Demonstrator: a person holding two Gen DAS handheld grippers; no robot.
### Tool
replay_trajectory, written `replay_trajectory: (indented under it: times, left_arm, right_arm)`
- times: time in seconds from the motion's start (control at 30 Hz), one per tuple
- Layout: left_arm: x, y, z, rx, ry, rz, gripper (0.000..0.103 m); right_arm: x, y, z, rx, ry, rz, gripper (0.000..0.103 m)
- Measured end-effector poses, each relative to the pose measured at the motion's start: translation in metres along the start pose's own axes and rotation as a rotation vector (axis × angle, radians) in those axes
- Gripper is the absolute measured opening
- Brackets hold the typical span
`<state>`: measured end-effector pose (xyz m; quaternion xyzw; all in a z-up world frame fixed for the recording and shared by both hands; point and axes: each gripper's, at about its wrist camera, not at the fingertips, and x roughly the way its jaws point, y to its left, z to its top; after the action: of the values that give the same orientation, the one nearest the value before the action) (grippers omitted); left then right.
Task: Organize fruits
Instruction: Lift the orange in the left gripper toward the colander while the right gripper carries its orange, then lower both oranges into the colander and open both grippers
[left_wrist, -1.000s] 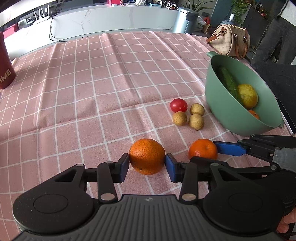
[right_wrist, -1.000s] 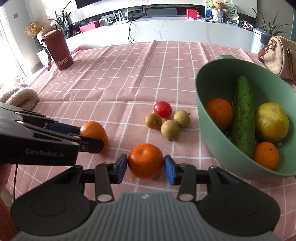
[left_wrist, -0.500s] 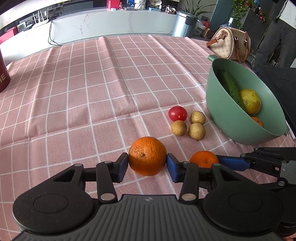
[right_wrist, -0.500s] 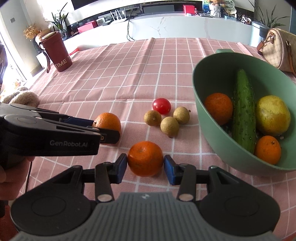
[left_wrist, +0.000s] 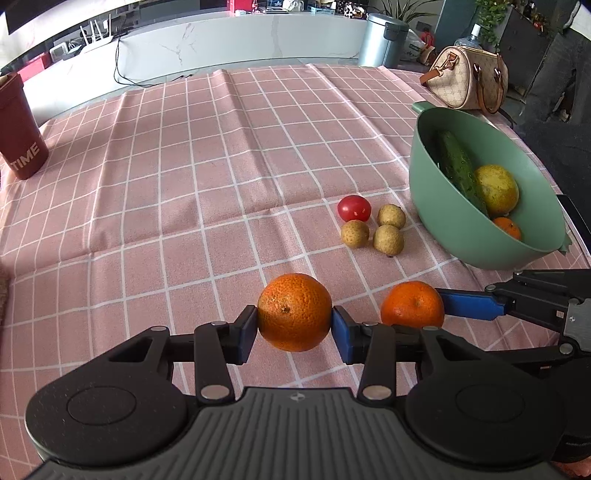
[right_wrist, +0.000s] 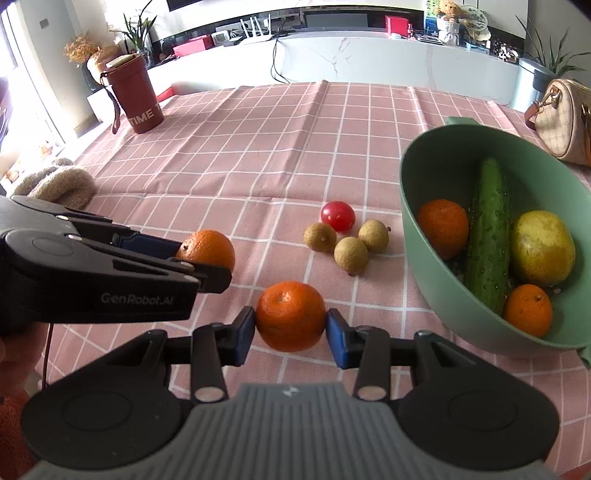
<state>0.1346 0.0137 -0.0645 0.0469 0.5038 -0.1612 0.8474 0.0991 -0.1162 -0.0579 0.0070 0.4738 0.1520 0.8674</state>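
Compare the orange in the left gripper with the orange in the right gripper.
The left gripper clamps the darker, rougher, larger-looking orange; the right gripper clamps the smoother, brighter orange. The right one is nearer the green bowl. Both are round, gripped at their sides.

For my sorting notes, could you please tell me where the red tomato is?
The red tomato lies on the pink checked cloth, left of the green bowl in both views, touching the cluster of three small brown fruits.

Left orange (left_wrist: 294, 312) lifted off tablecloth (left_wrist: 184, 184).
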Motion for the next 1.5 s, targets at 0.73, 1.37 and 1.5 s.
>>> replay_trajectory:
  times: [0.73, 1.37, 1.5]
  left_arm:
    - [-0.056, -0.112, 0.05, 0.179, -0.055, 0.013, 0.049]
    - [0.027, -0.161, 0.103, 0.275, 0.14, -0.076, 0.049]
    - [0.045, -0.165, 0.106, 0.328, 0.218, -0.081, 0.049]
  right_arm:
    - [-0.107, -0.058, 0.028, -0.194, -0.038, 0.066, 0.038]
    - [-0.082, -0.167, 0.05, -0.257, 0.155, 0.019, 0.038]
    - [-0.064, -0.171, 0.054, -0.273, 0.213, 0.034, 0.038]
